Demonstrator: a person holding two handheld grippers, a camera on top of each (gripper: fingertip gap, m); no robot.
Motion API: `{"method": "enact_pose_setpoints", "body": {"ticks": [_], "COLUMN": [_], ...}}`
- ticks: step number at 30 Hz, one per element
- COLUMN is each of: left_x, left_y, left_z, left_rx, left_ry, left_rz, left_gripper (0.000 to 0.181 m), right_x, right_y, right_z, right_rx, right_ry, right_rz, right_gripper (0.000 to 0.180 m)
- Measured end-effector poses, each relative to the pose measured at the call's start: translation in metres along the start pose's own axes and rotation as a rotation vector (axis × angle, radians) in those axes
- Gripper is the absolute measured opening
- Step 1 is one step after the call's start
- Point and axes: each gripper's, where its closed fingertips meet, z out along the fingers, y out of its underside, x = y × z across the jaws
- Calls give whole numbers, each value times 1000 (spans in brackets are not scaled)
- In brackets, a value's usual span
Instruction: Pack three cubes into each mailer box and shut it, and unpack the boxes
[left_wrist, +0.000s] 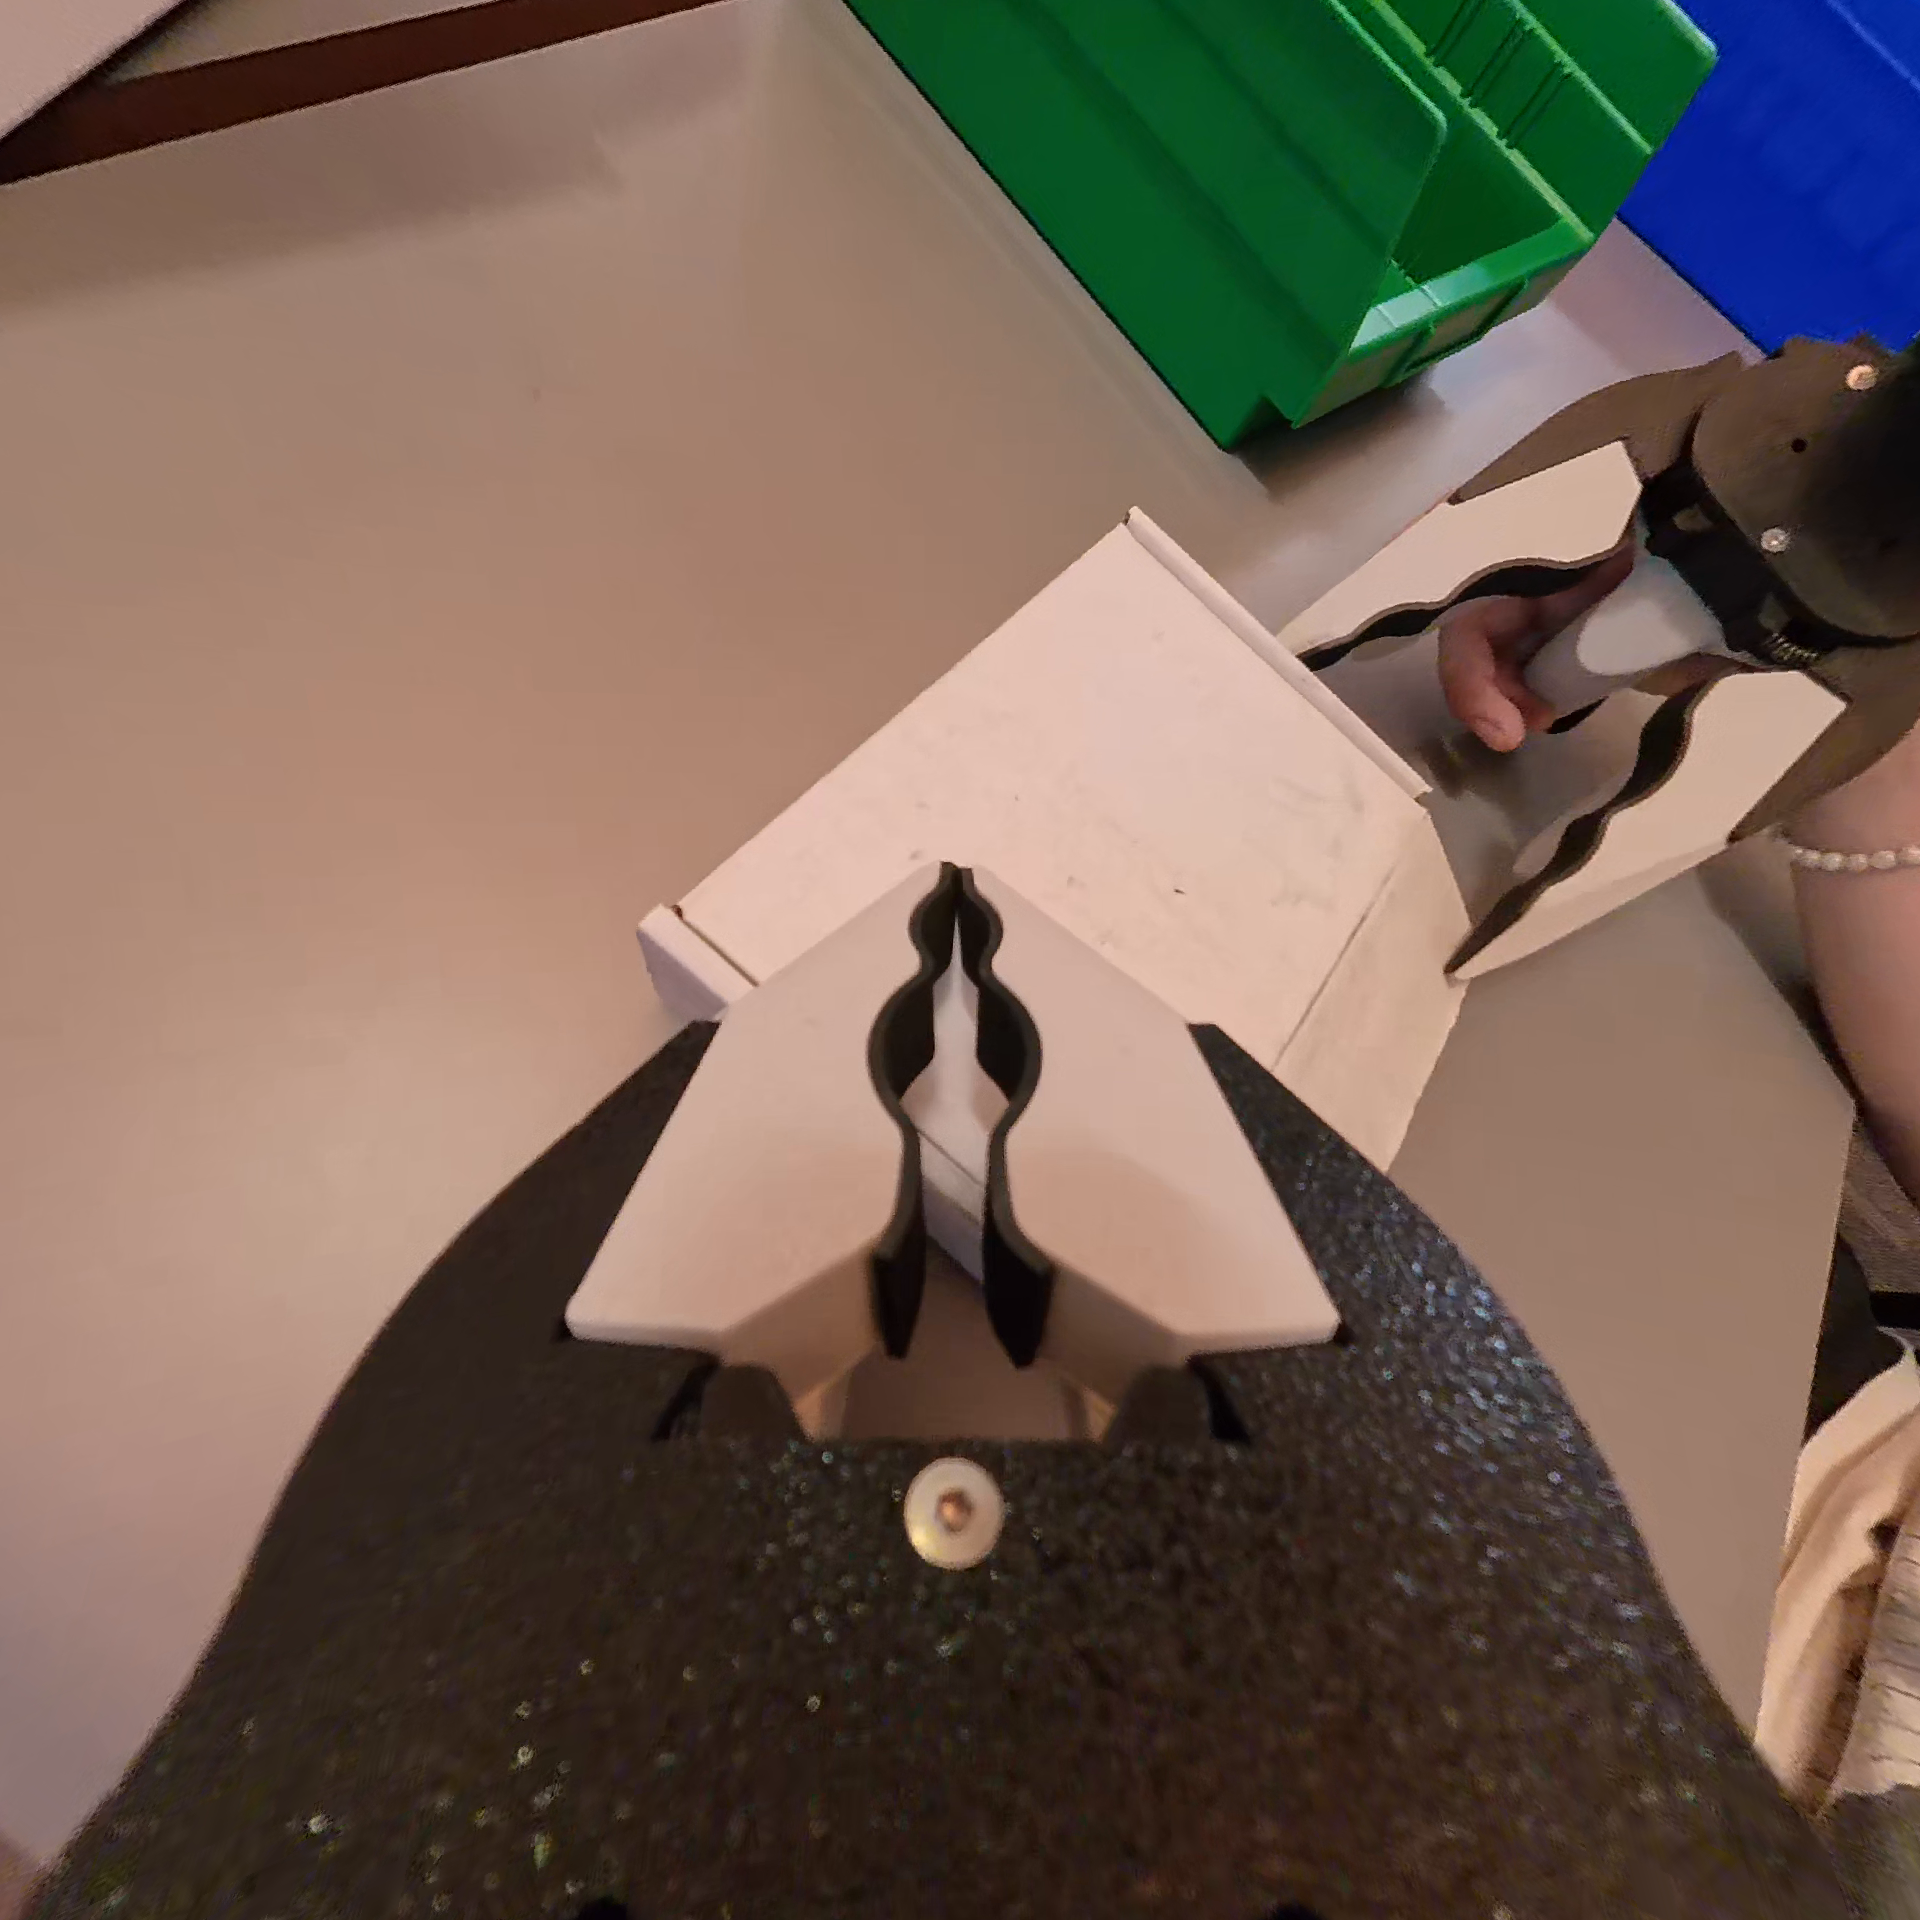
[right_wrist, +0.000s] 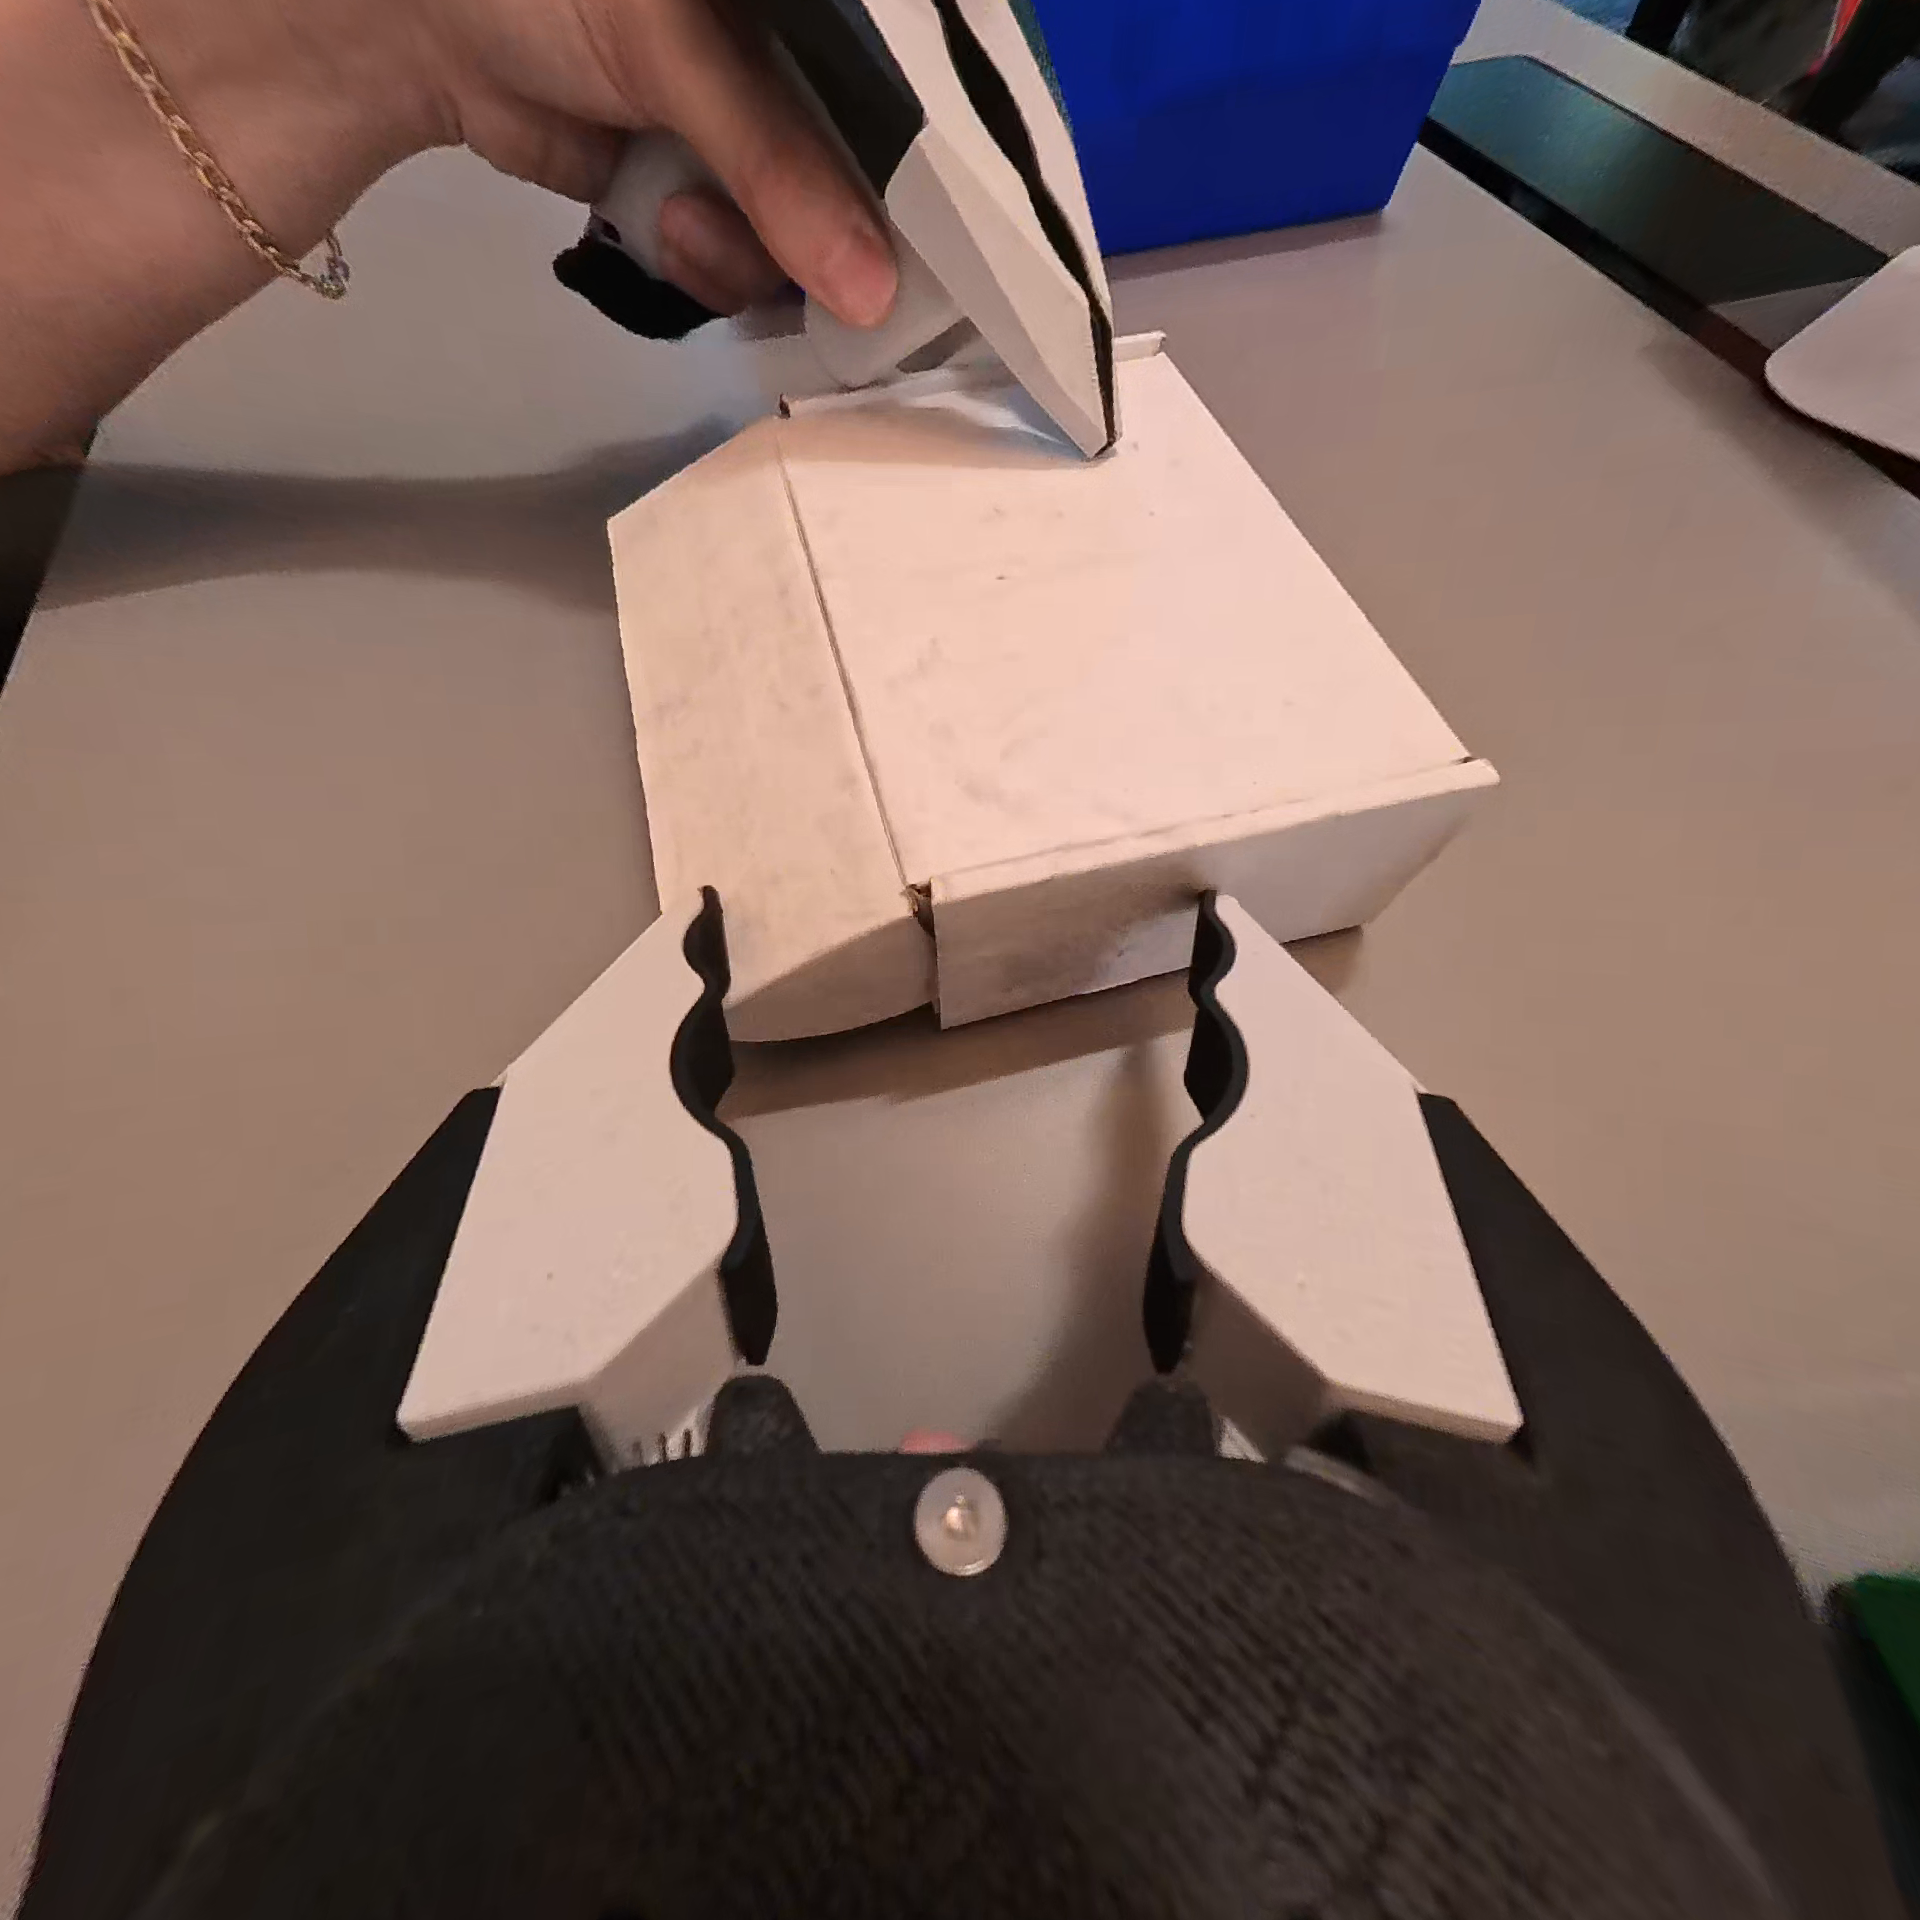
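While the left gripper (right_wrist: 1101, 442), fingers pressed together, bears down on the far corner of the closed white mailer box (right_wrist: 1081, 665) on the table (right_wrist: 312, 779), the right gripper (right_wrist: 956, 935) waits spread just beside its near wall, so this box looks shut, contents unseen.

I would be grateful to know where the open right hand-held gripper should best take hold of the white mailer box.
Probably the front flap of the mailer box, from the right hand-held gripper side: it slopes loose, offering a thin pinchable edge.
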Motion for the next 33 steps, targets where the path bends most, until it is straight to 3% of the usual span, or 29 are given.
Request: {"method": "enact_pose_setpoints", "body": {"ticks": [18,22,24,26,29,31,33], "left_x": [5,29,28,27,41,45,51], "left_y": [-3,-15,0,28,76,97,104], "left_z": [-4,-47,-69,-83,-79,-70,-58], "left_rx": [64,283,283,232,116,23,-21], "left_ry": [23,46,-29,-132,-233,-307,-338], "left_rz": [23,114,161,237,335,379,380], "left_gripper": [0,2,25,30,35,40,40], "right_x": [0,-2,2,9,31,40,48], "right_y": [4,-2,-7,-30,-80,-87,-79], "right_z": [0,-7,-17,-31,-46,-27,-7], "right_rx": [-22,34,59,164,383,306,142], "right_ry": [44,68,118,191,399,483,570], "right_rz": [-56,-109,-167,-179,-207,-302,-426], "right_gripper": [82,77,77,62,11,0,0]}}
